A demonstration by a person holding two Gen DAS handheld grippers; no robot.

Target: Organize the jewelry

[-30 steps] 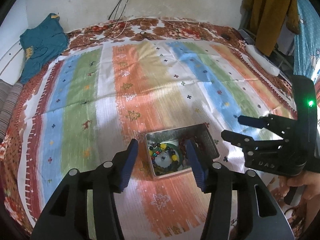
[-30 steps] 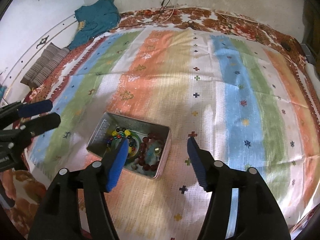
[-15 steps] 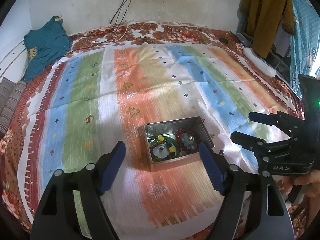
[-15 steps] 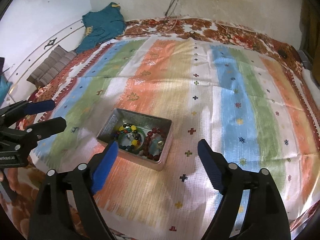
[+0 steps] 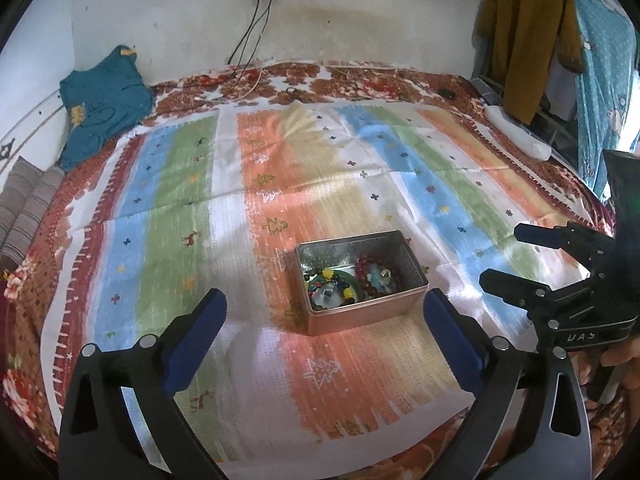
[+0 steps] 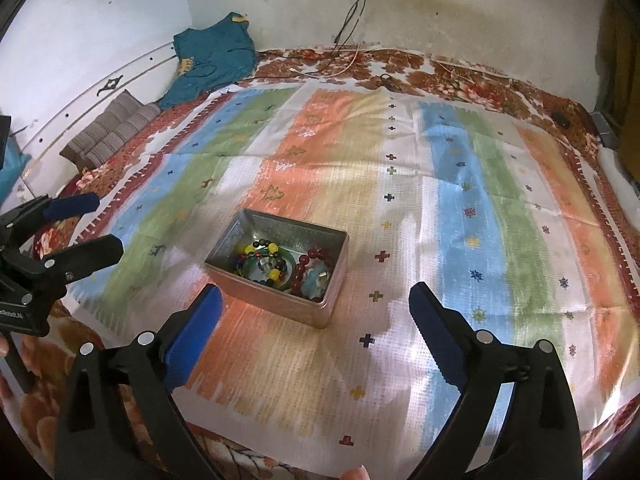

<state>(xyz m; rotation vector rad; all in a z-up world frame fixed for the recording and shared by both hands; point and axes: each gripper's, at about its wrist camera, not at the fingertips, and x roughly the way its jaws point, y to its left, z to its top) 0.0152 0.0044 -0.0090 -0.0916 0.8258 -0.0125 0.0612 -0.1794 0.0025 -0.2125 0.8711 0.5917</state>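
Note:
An open metal tin sits on the striped cloth. Inside lie a multicoloured bead bracelet, a green bangle and a dark red bead bracelet. My left gripper is open and empty, held back above the cloth in front of the tin. My right gripper is open and empty, also back from the tin. Each gripper shows in the other's view: the right one at the right, the left one at the left.
The striped cloth covers a floral bed. A teal garment and a striped cushion lie at the far left. Cables hang from a wall socket. Clothes hang at the right.
Both grippers have pulled back and up from the tin, and their jaws have opened wider. The tin and jewelry have not moved.

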